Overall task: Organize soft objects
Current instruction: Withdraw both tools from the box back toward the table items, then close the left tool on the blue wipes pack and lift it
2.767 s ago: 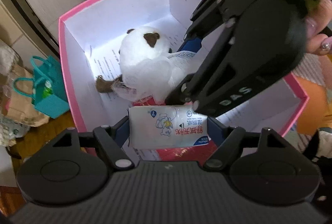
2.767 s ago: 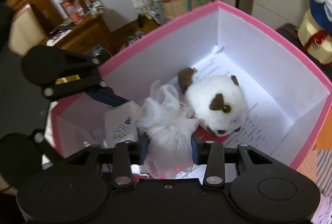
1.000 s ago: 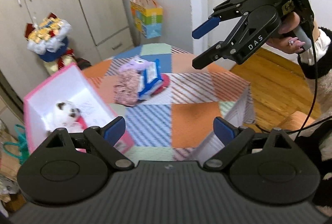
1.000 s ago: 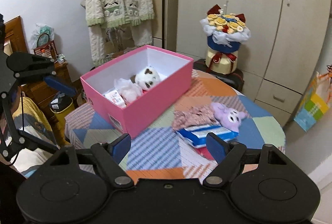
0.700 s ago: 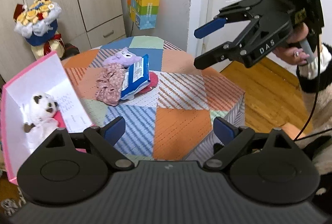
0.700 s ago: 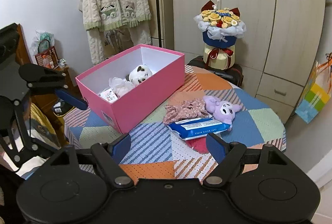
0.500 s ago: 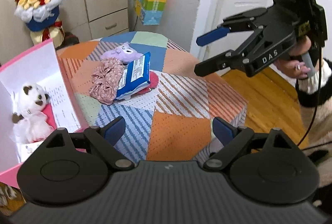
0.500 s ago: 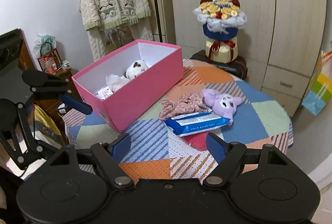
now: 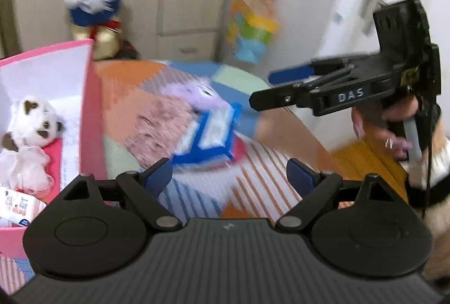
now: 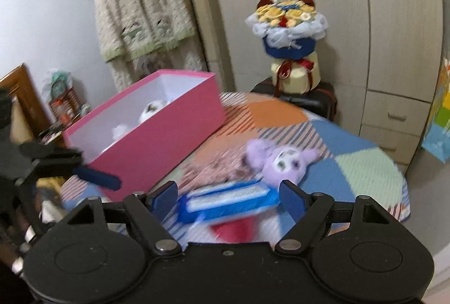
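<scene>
Both my grippers open and empty over the tabletop

The pink box (image 10: 157, 146) holds three things: one panda plush (image 9: 35, 121), one white mesh pouf (image 9: 24, 166), one tissue pack (image 9: 17, 209); outside it lie one purple plush (image 10: 281, 160), one blue wipes pack (image 10: 227, 198) and one pink scrunchie (image 9: 157, 124), ahead of my left gripper (image 9: 229, 176) and right gripper (image 10: 229, 198)

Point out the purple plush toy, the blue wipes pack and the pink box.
purple plush toy (image 10: 284, 160): right wrist view, on its pale face.
blue wipes pack (image 10: 227, 198): right wrist view, on its white label.
pink box (image 10: 157, 146): right wrist view, on its long outer side wall.
</scene>
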`<action>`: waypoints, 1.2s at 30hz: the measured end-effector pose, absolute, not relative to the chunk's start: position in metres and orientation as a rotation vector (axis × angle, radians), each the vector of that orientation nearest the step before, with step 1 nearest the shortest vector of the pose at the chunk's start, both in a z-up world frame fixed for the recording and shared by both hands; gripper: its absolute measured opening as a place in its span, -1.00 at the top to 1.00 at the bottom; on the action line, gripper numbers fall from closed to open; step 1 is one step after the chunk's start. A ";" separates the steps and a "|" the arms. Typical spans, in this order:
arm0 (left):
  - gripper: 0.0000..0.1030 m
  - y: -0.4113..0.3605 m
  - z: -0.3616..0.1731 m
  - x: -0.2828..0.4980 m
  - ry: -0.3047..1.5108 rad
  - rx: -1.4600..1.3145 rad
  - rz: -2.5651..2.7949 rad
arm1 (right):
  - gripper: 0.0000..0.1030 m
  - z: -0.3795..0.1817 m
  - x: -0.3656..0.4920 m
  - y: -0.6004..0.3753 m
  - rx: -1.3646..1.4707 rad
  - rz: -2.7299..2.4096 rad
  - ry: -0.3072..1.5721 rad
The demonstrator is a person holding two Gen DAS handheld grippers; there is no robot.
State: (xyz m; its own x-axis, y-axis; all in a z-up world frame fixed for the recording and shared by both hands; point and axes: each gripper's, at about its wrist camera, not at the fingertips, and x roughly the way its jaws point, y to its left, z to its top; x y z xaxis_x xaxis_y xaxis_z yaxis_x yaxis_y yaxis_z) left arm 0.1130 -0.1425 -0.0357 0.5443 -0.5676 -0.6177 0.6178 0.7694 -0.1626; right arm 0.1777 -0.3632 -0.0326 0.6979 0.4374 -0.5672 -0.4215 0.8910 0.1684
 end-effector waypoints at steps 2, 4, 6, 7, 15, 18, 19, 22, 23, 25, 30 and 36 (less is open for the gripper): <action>-0.72 -0.146 -0.041 0.116 0.650 0.063 -0.650 | -0.61 -0.042 0.198 -0.366 0.055 0.477 0.665; -0.68 -0.150 -0.048 0.124 0.642 0.035 -0.597 | -0.61 -0.051 0.216 -0.366 0.073 0.490 0.693; -0.64 -0.155 -0.054 0.132 0.650 0.015 -0.544 | -0.61 -0.061 0.232 -0.369 0.109 0.480 0.731; -0.62 -0.157 -0.058 0.137 0.656 -0.003 -0.517 | -0.61 -0.066 0.240 -0.372 0.132 0.476 0.753; -0.25 -0.148 -0.090 0.156 0.831 -0.216 -0.472 | -0.60 -0.089 0.270 -0.379 0.227 0.504 0.903; 0.02 -0.145 -0.100 0.158 0.885 -0.319 -0.510 | -0.37 -0.098 0.278 -0.376 0.241 0.504 0.969; 0.07 -0.145 -0.101 0.159 0.894 -0.328 -0.518 | -0.34 -0.100 0.279 -0.375 0.245 0.510 0.980; 0.19 -0.144 -0.105 0.161 0.913 -0.369 -0.527 | -0.09 -0.100 0.276 -0.376 0.273 0.530 0.981; 0.24 -0.143 -0.107 0.161 0.919 -0.387 -0.527 | -0.01 -0.098 0.273 -0.375 0.260 0.526 0.967; 0.28 -0.142 -0.111 0.163 0.931 -0.407 -0.533 | 0.09 -0.094 0.266 -0.374 0.228 0.525 0.943; 0.35 -0.136 -0.126 0.167 0.980 -0.487 -0.543 | 0.14 -0.087 0.250 -0.372 0.187 0.528 0.920; 0.52 -0.137 -0.119 0.156 0.905 -0.438 -0.498 | 0.25 -0.082 0.228 -0.363 0.114 0.520 0.893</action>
State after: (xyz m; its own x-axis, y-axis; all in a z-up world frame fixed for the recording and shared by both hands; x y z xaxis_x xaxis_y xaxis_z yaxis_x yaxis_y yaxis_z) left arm 0.1558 -0.1367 -0.1193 0.5199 -0.5779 -0.6290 0.2216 0.8024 -0.5541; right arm 0.2281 -0.3628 -0.0821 0.5121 0.4776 -0.7139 -0.3849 0.8706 0.3064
